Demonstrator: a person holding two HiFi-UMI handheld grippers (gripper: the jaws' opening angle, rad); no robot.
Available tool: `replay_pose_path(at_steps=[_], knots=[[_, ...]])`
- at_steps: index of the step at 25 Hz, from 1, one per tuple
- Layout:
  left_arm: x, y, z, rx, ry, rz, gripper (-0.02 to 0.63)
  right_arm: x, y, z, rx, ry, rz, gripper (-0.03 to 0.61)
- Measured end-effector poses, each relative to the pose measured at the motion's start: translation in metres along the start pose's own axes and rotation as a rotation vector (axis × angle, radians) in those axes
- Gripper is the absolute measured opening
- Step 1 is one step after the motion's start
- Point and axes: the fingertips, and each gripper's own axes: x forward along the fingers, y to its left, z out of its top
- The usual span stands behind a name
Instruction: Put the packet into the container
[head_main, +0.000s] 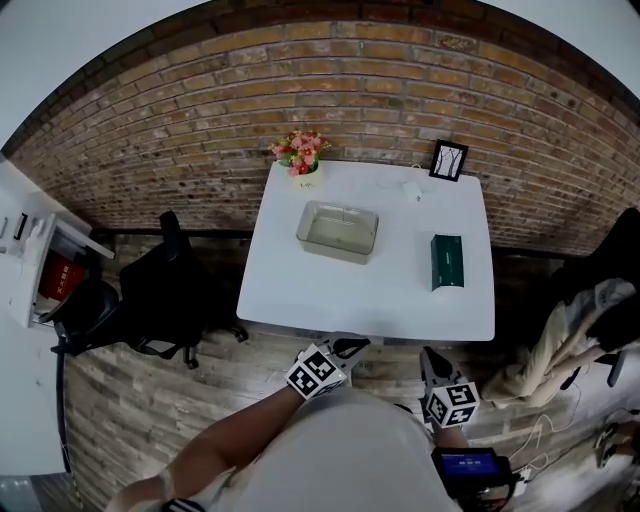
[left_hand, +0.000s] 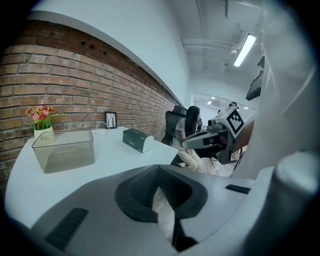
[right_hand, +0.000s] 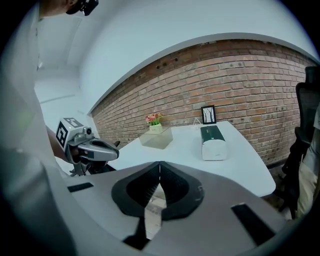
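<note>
A dark green packet (head_main: 447, 261) (right_hand: 213, 141) (left_hand: 137, 139) lies flat on the right side of the white table (head_main: 300, 300). An empty clear plastic container (head_main: 337, 231) (left_hand: 65, 150) (right_hand: 156, 137) stands near the table's middle, to the packet's left. Both grippers hover short of the table's near edge, apart from both objects. My left gripper (head_main: 352, 345) (left_hand: 159, 169) has its jaws together with nothing in them. Beside it, my right gripper (head_main: 428, 355) (right_hand: 159, 165) is shut and empty too.
At the table's far edge a small flower pot (head_main: 300, 153) and a framed picture (head_main: 449, 160) stand against the brick wall. A black office chair (head_main: 165, 290) is left of the table, a chair draped with clothes (head_main: 590, 320) right, and a white shelf (head_main: 30, 260) far left.
</note>
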Motion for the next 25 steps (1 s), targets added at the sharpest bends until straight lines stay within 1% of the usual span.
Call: replay_pose_path(at_steps=[4,8,14,18,22,25], knots=[[-0.008,0.019,-0.002,-0.013,0.000,-0.008,0.011,0.014,-0.001,0.011,-0.014,0.009,-0.038,0.011],[-0.016,0.036,-0.006,-0.028,0.000,0.001,0.011,0.025,-0.007,0.018,-0.025,0.026,-0.076,0.011],[-0.024,0.059,-0.009,-0.054,0.003,0.034,0.011,0.046,-0.018,0.034,-0.045,0.033,-0.094,0.011],[-0.025,0.068,-0.007,-0.073,-0.002,0.054,0.011,0.060,-0.037,0.050,-0.057,0.033,-0.124,0.011],[-0.023,0.081,-0.009,-0.099,-0.003,0.096,0.011,0.077,-0.065,0.067,-0.064,0.041,-0.167,0.011],[-0.021,0.091,-0.001,-0.091,-0.009,0.115,0.011,0.087,-0.085,0.082,-0.069,0.044,-0.199,0.011]])
